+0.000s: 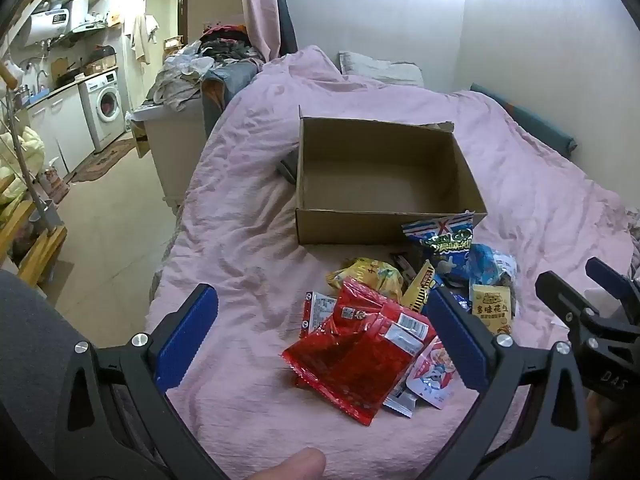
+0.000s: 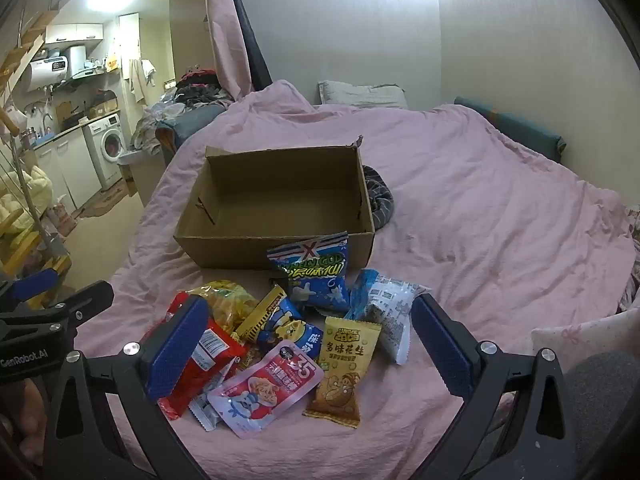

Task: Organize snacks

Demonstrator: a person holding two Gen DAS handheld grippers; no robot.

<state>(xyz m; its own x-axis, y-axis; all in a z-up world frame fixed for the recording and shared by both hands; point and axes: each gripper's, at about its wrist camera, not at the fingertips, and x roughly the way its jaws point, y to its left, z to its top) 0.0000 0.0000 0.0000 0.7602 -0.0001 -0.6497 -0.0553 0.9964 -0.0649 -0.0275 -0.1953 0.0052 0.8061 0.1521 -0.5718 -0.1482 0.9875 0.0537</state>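
An open, empty cardboard box sits on the pink bedspread. In front of it lies a pile of snack packets: a red bag, a yellow bag, a blue-and-white bag, a yellow peanut packet and a pink pouch. My left gripper is open above the red bag, empty. My right gripper is open above the middle of the pile, empty. The right gripper also shows in the left wrist view.
The pink bedspread covers the whole bed, with a pillow at the far wall. A dark striped cloth lies right of the box. The bed's left edge drops to the floor; a kitchen with a washing machine lies beyond.
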